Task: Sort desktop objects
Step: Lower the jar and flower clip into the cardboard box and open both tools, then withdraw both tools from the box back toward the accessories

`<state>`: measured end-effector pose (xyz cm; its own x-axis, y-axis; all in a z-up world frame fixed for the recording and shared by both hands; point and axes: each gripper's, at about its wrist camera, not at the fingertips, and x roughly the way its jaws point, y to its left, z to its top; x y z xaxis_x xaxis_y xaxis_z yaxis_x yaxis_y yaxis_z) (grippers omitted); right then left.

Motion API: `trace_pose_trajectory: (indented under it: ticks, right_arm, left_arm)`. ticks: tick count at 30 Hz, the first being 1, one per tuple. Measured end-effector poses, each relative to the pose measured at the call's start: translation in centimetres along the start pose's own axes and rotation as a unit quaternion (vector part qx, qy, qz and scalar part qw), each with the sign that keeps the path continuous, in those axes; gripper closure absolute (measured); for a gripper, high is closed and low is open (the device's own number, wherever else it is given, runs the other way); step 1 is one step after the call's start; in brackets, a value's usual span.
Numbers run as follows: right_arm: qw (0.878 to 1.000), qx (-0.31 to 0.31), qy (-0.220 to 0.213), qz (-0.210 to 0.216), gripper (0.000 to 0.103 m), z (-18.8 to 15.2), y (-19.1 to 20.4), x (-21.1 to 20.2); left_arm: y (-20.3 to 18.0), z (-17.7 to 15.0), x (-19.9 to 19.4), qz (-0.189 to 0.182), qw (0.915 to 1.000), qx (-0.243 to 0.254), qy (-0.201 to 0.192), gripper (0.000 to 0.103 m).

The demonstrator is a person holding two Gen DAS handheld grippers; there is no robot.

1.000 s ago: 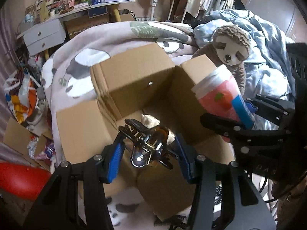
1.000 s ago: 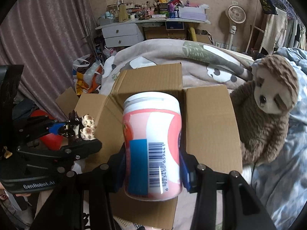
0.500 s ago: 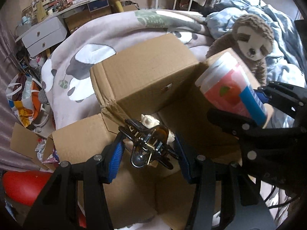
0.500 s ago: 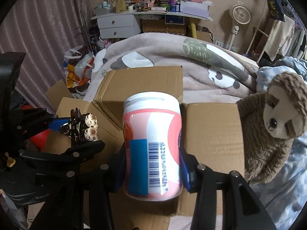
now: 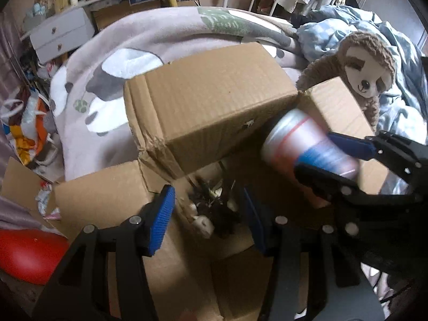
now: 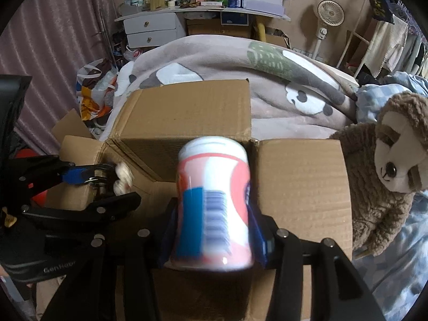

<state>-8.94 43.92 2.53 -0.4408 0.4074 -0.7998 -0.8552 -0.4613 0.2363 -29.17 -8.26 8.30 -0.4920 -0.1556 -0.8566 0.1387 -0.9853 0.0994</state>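
Note:
An open cardboard box [image 5: 214, 101] [image 6: 187, 115] lies on the bed. My left gripper [image 5: 207, 214] is open over the box; the dark hair claw clip with plush balls [image 5: 211, 208] hangs blurred between its blue pads, touching neither. In the right wrist view the left gripper [image 6: 107, 184] shows at left with the clip [image 6: 121, 179] by its tips. My right gripper [image 6: 214, 219] is spread around a pink and white canister with a barcode [image 6: 214, 208], blurred, over the box; it also shows in the left wrist view [image 5: 307, 152].
A plush sloth [image 6: 388, 174] [image 5: 361, 75] sits right of the box. A panda-print blanket [image 6: 240, 61] covers the bed behind. A cluttered desk with drawers [image 6: 152, 29], a fan [image 6: 330, 13], bags [image 6: 93, 88] and a red object [image 5: 29, 254] stand around.
My left gripper has opened and the hair clip is dropping into the box. The canister now blurs and sits lower, over the box, with the right jaws looking wider.

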Motion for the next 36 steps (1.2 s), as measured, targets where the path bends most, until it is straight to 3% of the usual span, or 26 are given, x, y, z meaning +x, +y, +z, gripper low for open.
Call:
trace_pose_trajectory:
  ticks: [5,7,10,12,16,24,36]
  right_arm:
    - [1.0,-0.014,-0.015,-0.021,0.041,-0.1,0.5,-0.9]
    - [0.999,-0.015,-0.023,-0.038,0.033,-0.1,0.5,-1.4]
    - [0.998,-0.013,-0.033,-0.044,0.027,-0.2,0.1,-2.6]
    - [0.998,-0.009,-0.034,-0.046,0.022,-0.4,-0.1,-3.2]
    - [0.998,0.007,-0.036,-0.046,0.022,-0.9,-0.3,-4.6]
    - [0.997,0.006,-0.06,-0.048,0.022,-2.2,0.0,-8.4]
    - [0.996,0.012,-0.075,-0.049,0.022,-4.6,0.8,-12.5]
  left_arm:
    - [-0.2,-0.1,-0.2,0.018,0.9995,0.024,-0.013,0.039]
    - [-0.2,-0.2,0.0,0.022,0.9996,0.019,-0.003,0.021]
    - [-0.2,-0.3,-0.2,0.028,0.9995,0.016,-0.004,0.002]
    - [-0.5,-0.3,-0.6,0.045,0.9987,0.02,-0.009,0.001]
    - [-0.8,-0.4,-1.6,0.03,0.9993,0.021,-0.01,0.001]
    - [-2.5,-2.1,-5.5,0.055,0.9956,0.062,-0.044,0.001]
    - [-3.3,-4.5,-9.8,0.03,0.9977,0.039,-0.048,0.001]
